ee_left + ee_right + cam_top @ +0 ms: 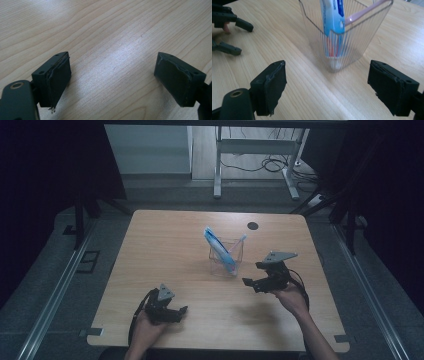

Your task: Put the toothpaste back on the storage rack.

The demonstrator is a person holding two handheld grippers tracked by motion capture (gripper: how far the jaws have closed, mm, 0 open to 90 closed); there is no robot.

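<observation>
A clear ribbed plastic cup (226, 256) (342, 37) stands near the middle of the wooden table (165, 240). A blue and white toothpaste tube (218, 248) (333, 17) leans in it, beside a pink toothbrush (239, 241) (364, 12). My right gripper (253, 274) (327, 86) hovers open just right of the cup, jaws wide apart and pointing at it. My left gripper (179, 313) (112, 81) rests open near the front left of the table, with bare wood between its jaws.
A round black cable hole (253, 225) sits at the table's far edge. White desk legs and cables (270, 165) stand on the floor beyond. In the right gripper view the other gripper (229, 32) shows at the far left.
</observation>
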